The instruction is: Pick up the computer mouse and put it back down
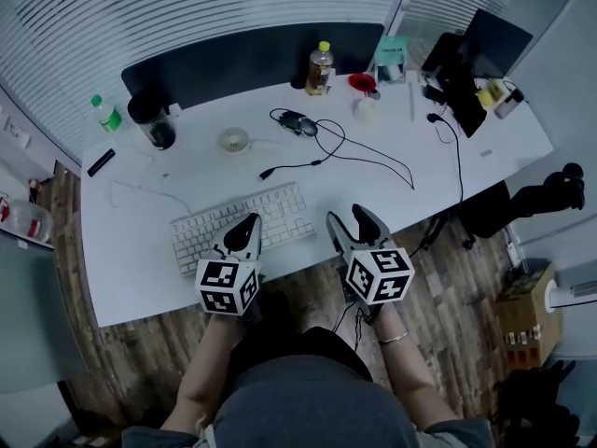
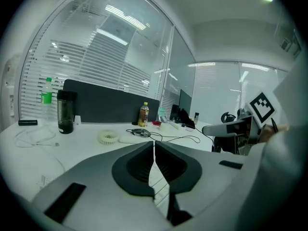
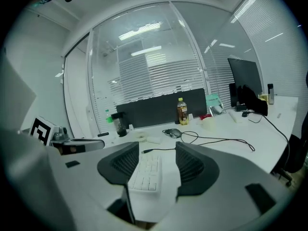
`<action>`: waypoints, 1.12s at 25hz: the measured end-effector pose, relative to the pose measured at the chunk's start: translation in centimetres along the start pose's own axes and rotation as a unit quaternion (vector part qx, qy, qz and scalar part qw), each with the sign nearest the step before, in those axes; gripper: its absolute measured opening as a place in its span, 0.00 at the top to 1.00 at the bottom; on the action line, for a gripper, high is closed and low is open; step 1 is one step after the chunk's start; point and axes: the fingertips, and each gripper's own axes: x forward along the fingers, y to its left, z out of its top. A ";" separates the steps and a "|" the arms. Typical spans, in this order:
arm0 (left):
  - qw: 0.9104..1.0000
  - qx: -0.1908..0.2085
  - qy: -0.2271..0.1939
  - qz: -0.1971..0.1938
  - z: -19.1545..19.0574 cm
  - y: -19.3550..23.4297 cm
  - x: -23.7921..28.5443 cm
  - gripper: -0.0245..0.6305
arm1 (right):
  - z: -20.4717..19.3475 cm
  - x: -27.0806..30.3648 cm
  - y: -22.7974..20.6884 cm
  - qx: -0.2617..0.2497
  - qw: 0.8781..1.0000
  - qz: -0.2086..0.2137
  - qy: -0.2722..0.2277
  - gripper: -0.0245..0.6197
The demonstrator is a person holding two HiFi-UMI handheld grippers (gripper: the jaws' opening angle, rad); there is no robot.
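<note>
White worktop (image 1: 131,269) stretches out before the person, with a dark partition (image 1: 252,59) along its back edge. At the far left a green bottle (image 1: 109,113) stands near the back, and a short black bar (image 1: 101,161) lies in front of it. A dark tumbler (image 1: 154,121) stands just to the bottle's right. Further along sits a small round white fan (image 1: 234,140).

Nearer the front edge lies a white keyboard (image 1: 280,215). The left gripper (image 1: 248,222) hangs over the keyboard's near side. Its fingers (image 2: 137,167) meet at the tips with nothing caught between them.

The computer mouse (image 1: 300,123) rests on the worktop toward the back, about midway along and well apart from both grippers. A dark cable (image 1: 373,161) loops away beside it to the right. Behind the mouse, against the partition, stands a tea bottle (image 1: 320,68) with a yellow cap.

The right gripper (image 1: 348,217) is over the front edge, just right of the keyboard. Its fingers (image 3: 192,165) stand apart and grip nothing, and the keyboard shows through the gap beyond them. A red cup (image 1: 362,83) sits at the back right of the tea bottle, and a dark monitor (image 1: 471,59) fills the far right corner.
</note>
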 end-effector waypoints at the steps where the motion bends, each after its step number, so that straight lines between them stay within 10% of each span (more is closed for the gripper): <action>1: 1.000 -0.002 0.001 0.001 0.0 0.5 0.3 0.92 | 0.1 0.5 0.1 0.000 1.000 -0.001 0.001 0.60; 28: 0.998 -0.024 0.009 0.056 1.8 6.3 5.7 0.92 | 5.0 11.3 -2.9 -0.058 0.997 0.040 0.022 0.61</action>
